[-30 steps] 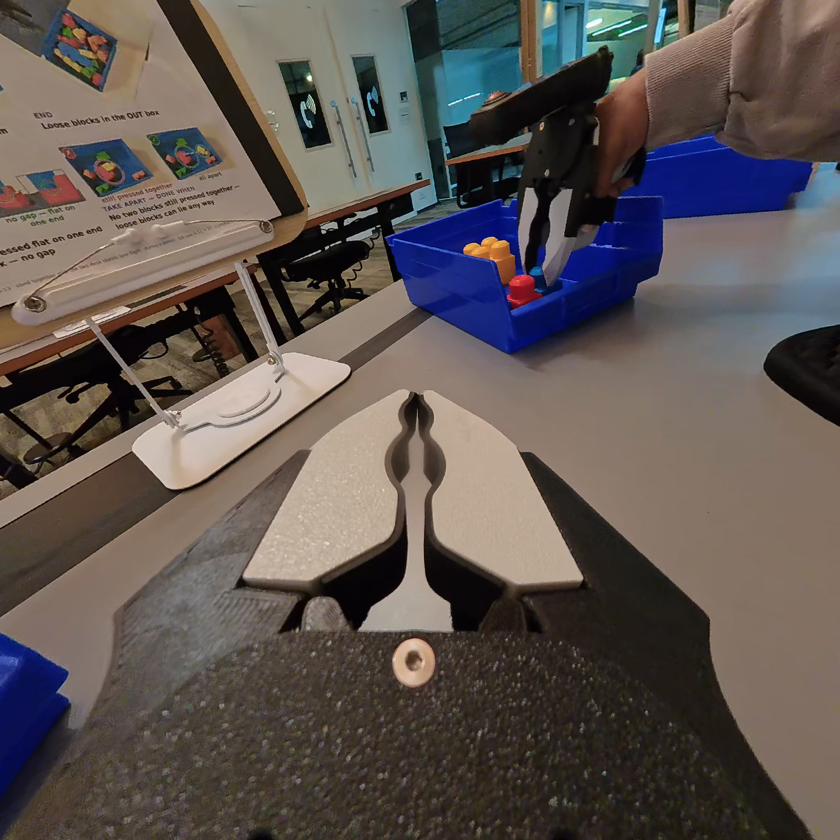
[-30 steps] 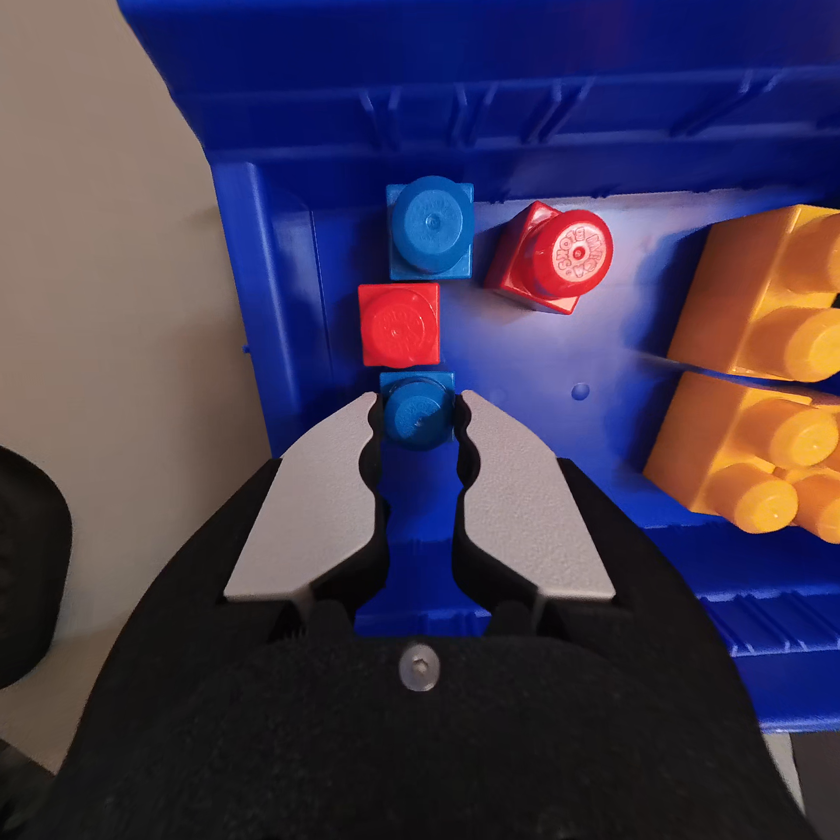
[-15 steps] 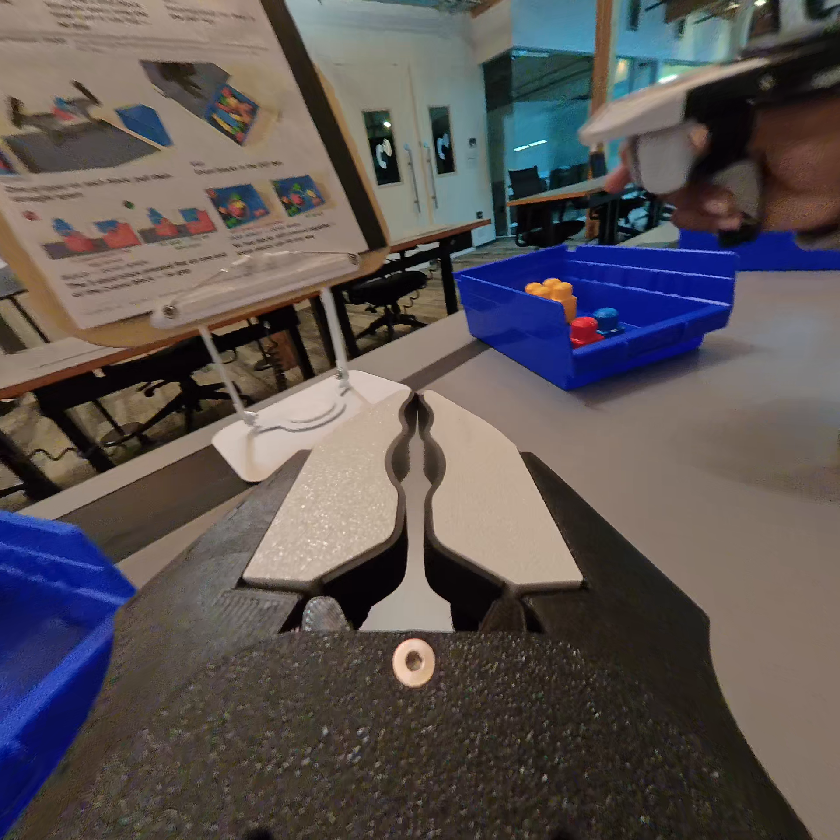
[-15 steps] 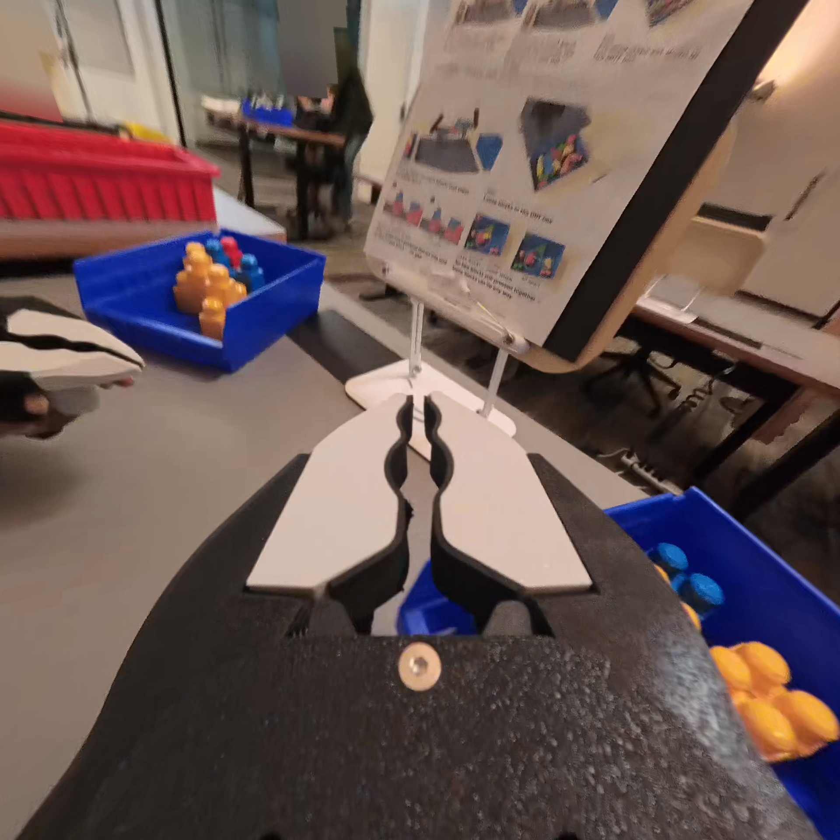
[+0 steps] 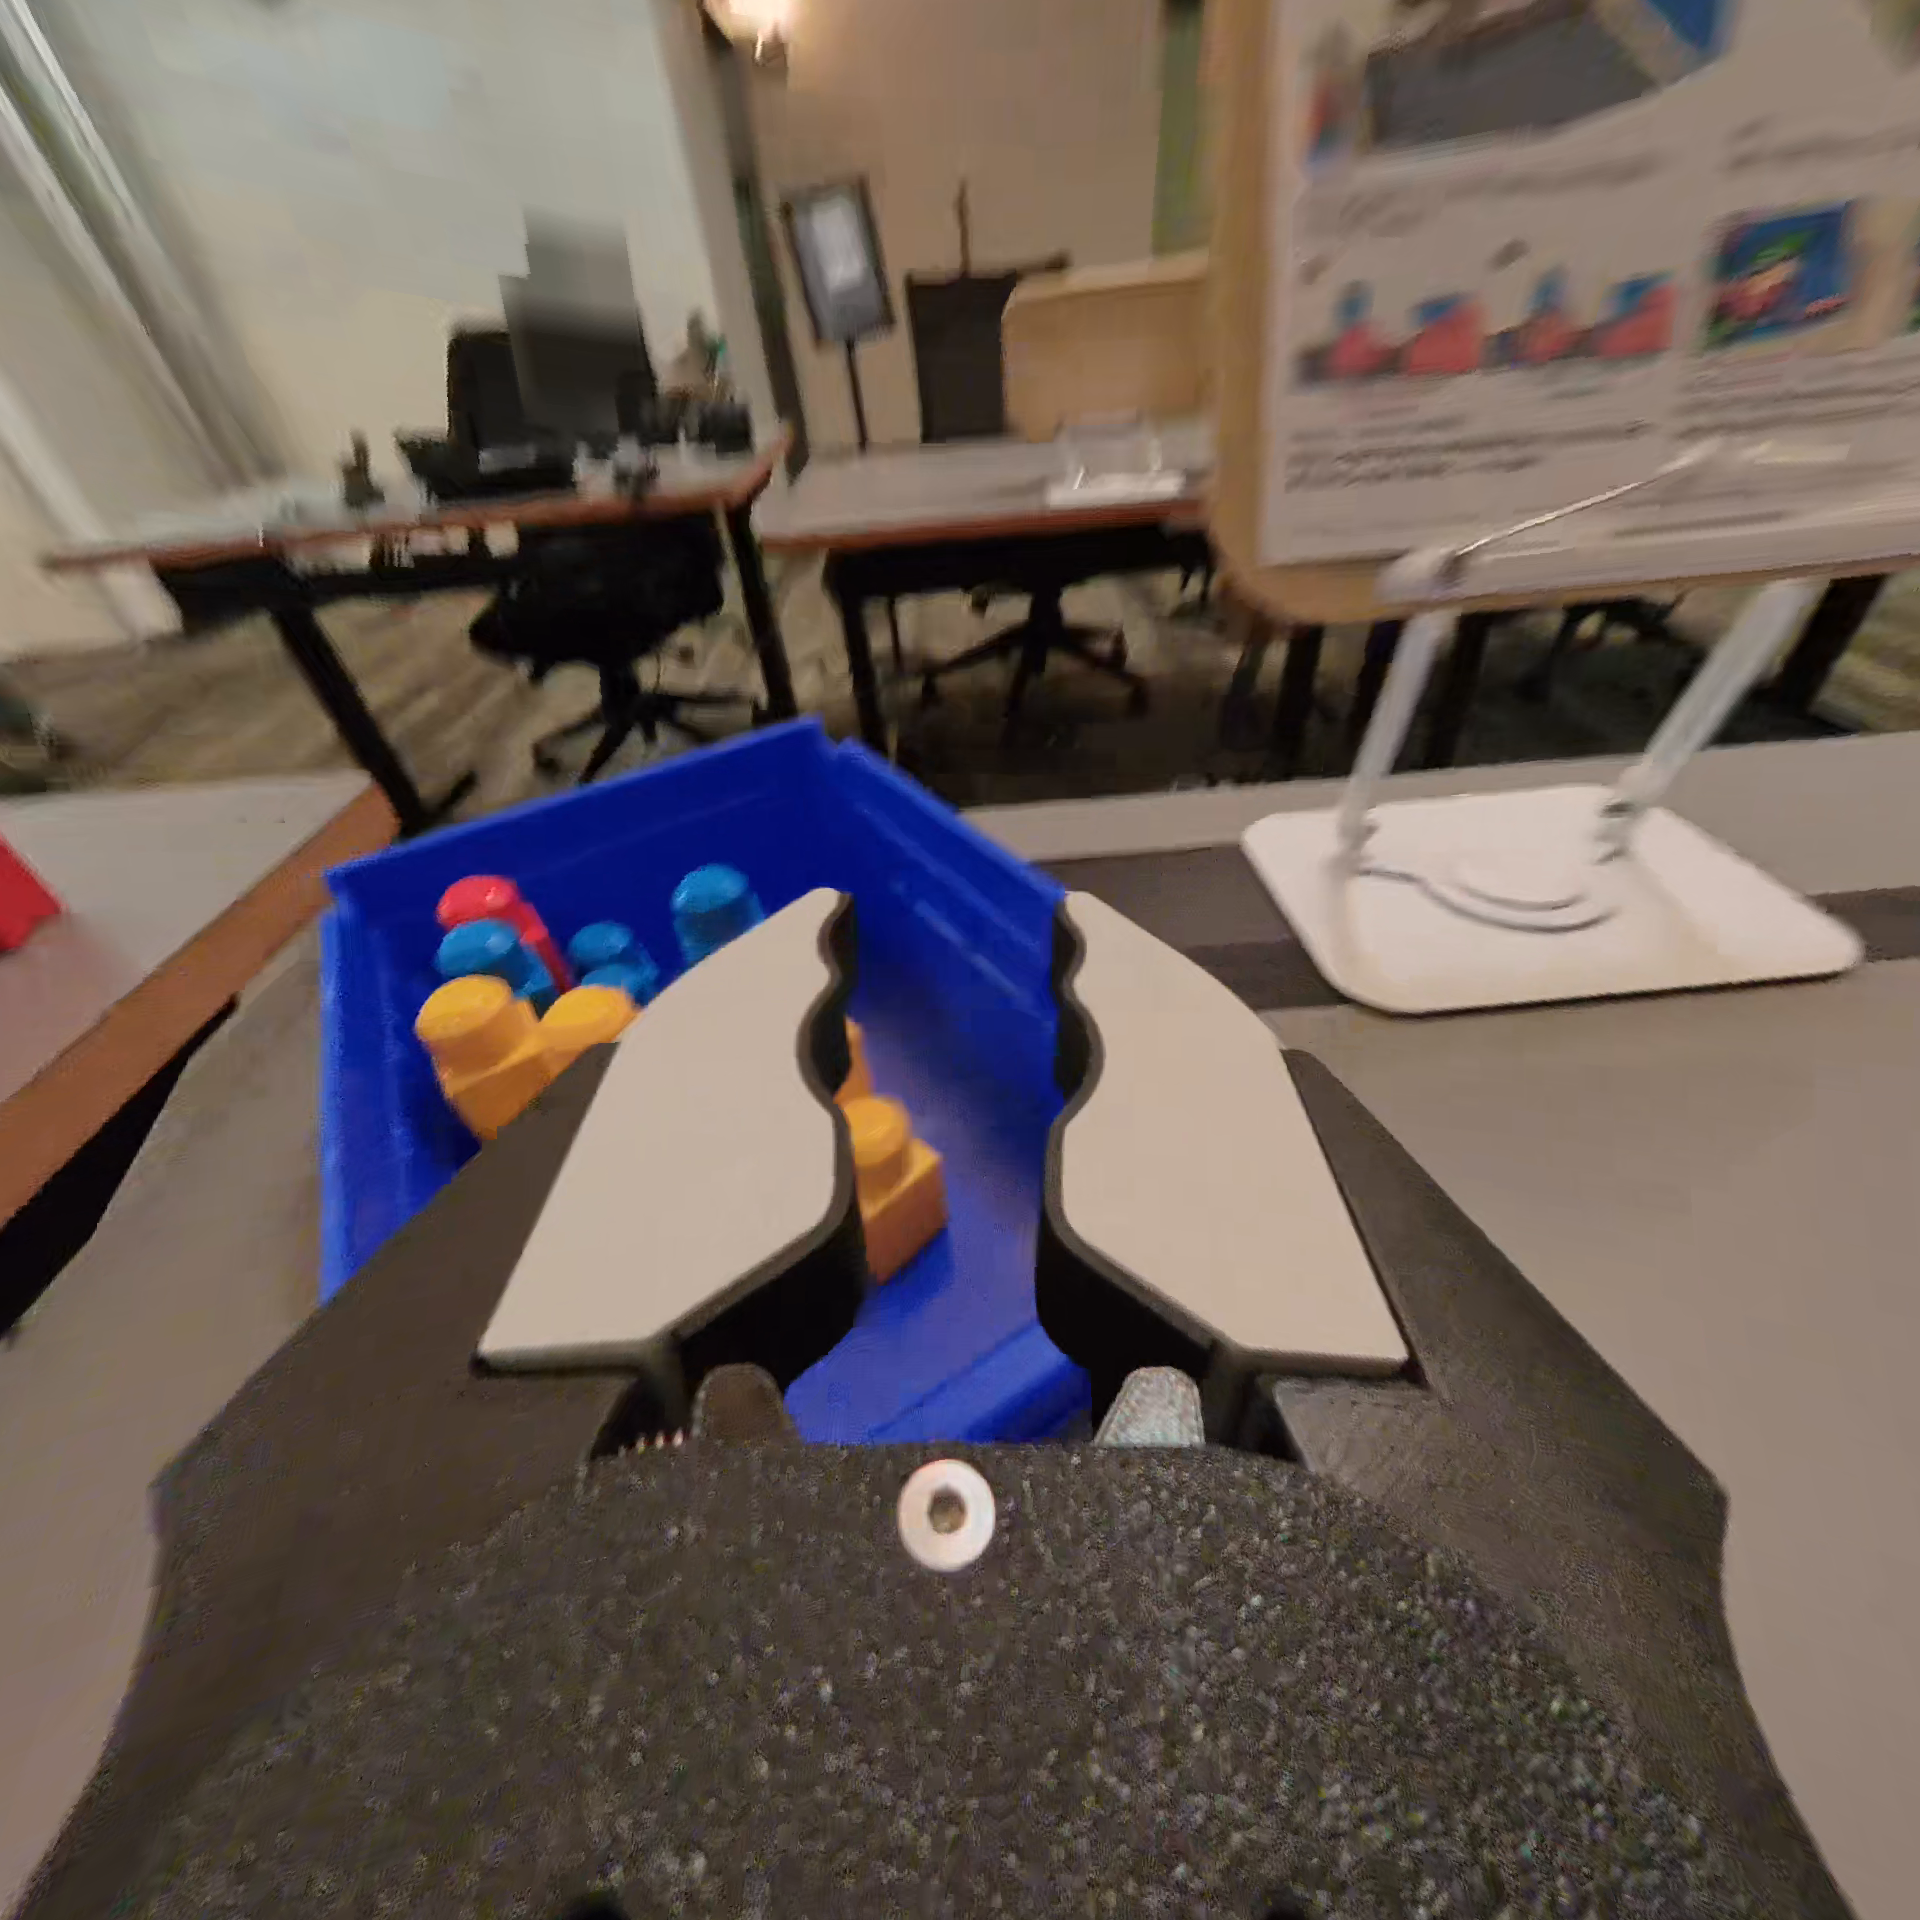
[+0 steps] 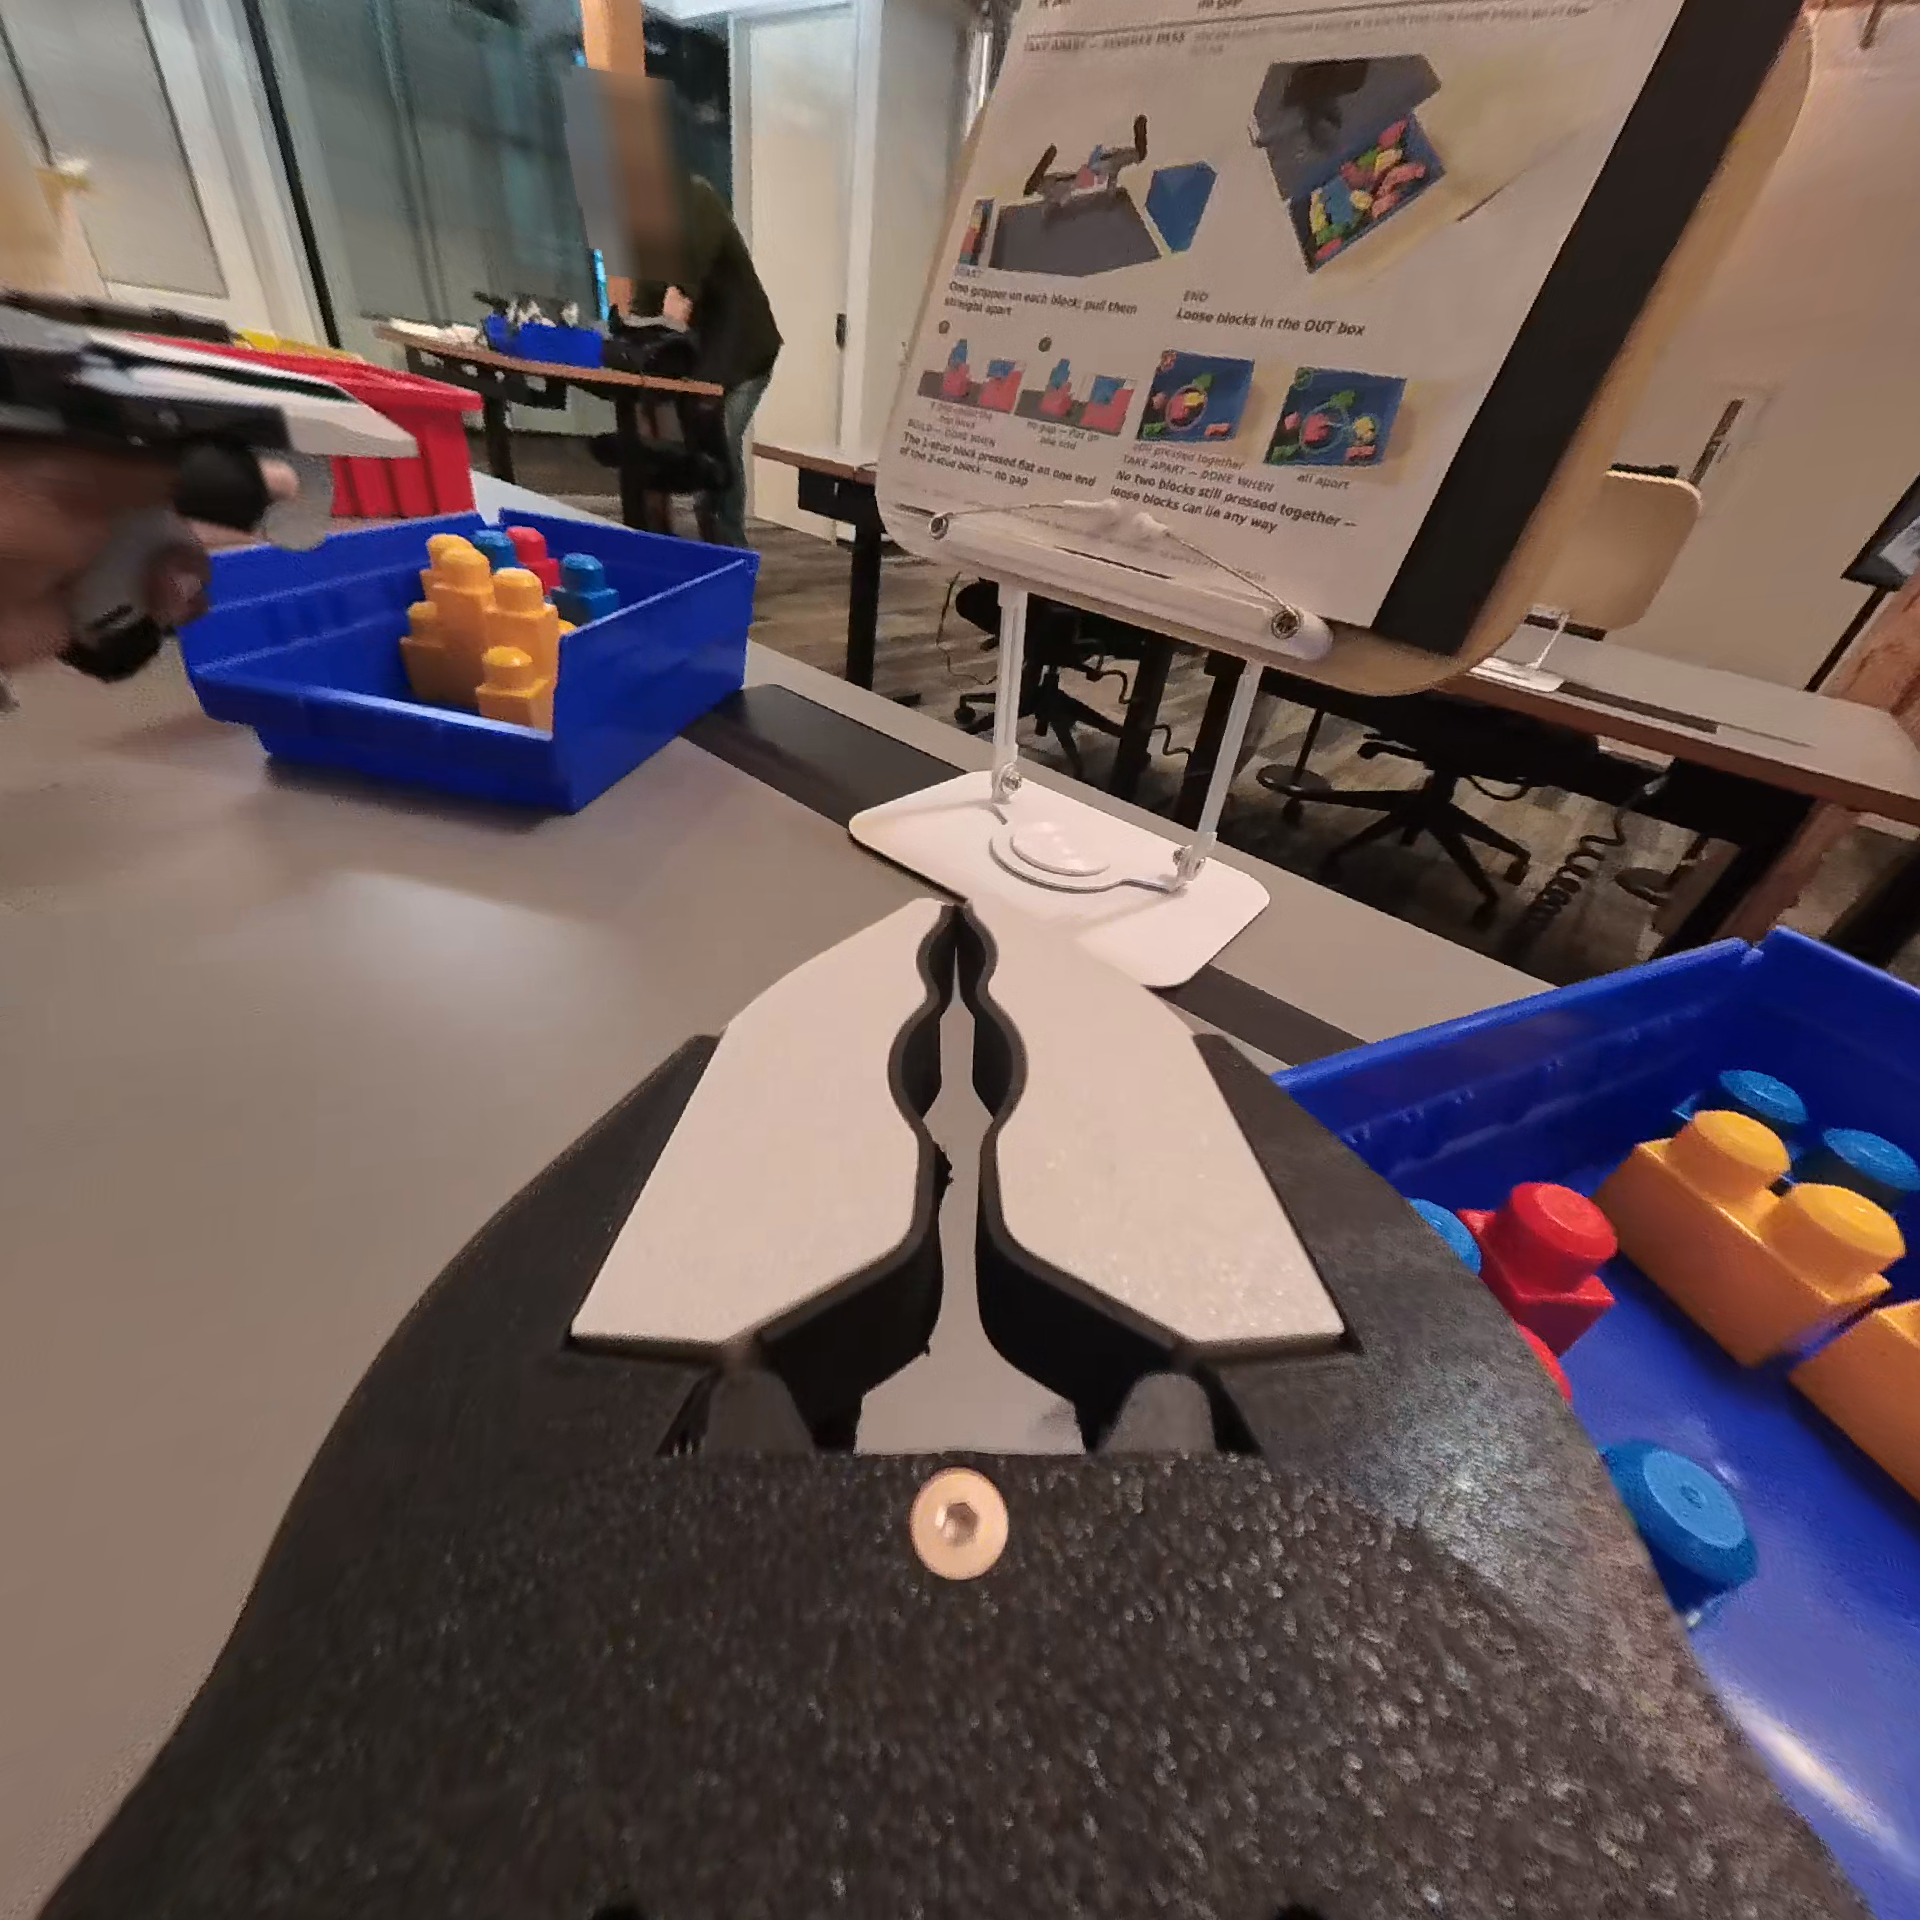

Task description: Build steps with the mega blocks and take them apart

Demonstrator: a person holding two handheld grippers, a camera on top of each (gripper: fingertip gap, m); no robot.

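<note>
The left hand-held gripper (image 5: pixel 951 940) is hovering with jaws wide and empty over a blue bin (image 5: pixel 935 842) holding orange (image 5: pixel 488 1039), blue (image 5: pixel 712 904) and red blocks (image 5: pixel 483 902). The right hand-held gripper (image 6: pixel 958 920) is sitting nearly closed on nothing above the desk (image 6: pixel 312 987), beside a second bin (image 6: pixel 1538 1039). Judging by the blur, a hurried descent could knock the right finger (image 5: pixel 1195 1143) against the bin wall or nudge blocks aside.

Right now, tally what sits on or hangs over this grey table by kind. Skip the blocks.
Blue bins: 2
Stand: 1
Tools, left and right: 2
Total: 5
</note>
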